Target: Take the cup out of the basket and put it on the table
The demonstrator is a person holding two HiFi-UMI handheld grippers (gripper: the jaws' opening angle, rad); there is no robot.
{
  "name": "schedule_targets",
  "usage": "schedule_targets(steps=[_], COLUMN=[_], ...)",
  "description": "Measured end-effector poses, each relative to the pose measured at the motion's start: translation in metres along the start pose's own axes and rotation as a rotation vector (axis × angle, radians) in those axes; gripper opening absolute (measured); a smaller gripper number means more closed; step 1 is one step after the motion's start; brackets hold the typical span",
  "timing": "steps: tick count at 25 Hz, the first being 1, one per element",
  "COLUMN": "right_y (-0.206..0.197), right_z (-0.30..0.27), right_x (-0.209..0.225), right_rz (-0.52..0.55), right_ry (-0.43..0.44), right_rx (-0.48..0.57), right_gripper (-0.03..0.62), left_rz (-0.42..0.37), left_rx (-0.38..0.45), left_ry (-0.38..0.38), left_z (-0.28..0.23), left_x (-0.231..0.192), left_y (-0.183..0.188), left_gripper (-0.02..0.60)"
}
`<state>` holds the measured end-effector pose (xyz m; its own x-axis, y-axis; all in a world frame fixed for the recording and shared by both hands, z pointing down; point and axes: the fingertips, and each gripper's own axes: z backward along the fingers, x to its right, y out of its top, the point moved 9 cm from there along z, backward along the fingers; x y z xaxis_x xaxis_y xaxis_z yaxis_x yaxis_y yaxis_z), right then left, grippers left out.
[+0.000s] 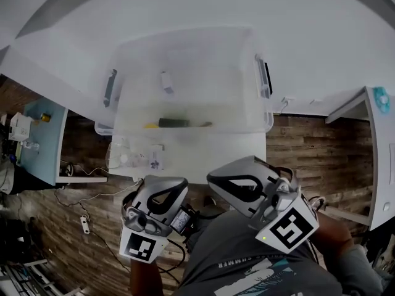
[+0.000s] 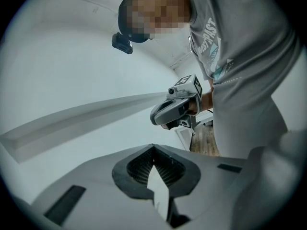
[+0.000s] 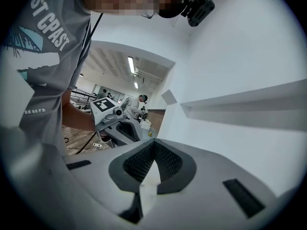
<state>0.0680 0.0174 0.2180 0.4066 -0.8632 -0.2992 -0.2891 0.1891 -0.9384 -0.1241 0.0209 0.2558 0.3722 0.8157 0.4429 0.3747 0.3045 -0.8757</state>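
The white table [image 1: 203, 159] is narrow, and the clear basket [image 1: 185, 36] is about as wide as the table and covers most of its top, with a dark clip [image 1: 264, 76] on each side rim. Bare table top shows only as a strip between the basket's near wall and the table's near edge. At the left of that strip, just beside the basket's near-left corner and outside it, is a clear rounded shape that looks like the cup [image 1: 125, 156]; it is too blurred to be sure. Wooden floor [image 1: 308, 147] lies open to the left and right of the table. A blue-topped table [image 1: 46, 125] stands well off to the left and a white wall [image 1: 185, 5] closes the far side. Both grippers hang on the near side of the table's near edge, in front of the person's grey shirt [image 1: 259, 270], well apart from the basket and the cup. The left gripper [image 1: 173, 187] and the right gripper [image 1: 219, 180] lie close to level. Their rear ends are toward the body and their tips angle in toward each other, so each gripper view shows the other gripper across the gap. In both gripper views the jaw tips meet with nothing between them, so both grippers are closed and empty.
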Motion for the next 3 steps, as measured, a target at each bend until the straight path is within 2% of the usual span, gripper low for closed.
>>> schedule_targets(steps=[3], right_y=[0.005], right_z=[-0.001], right_x=[-0.008], right_rz=[-0.026], right_ry=[-0.045], right_rx=[-0.051], right_gripper=[0.011], left_rz=[0.003], left_rx=[0.009], left_ry=[-0.003], left_z=[0.017], left_x=[-0.002], left_y=[-0.002], left_gripper=[0.009])
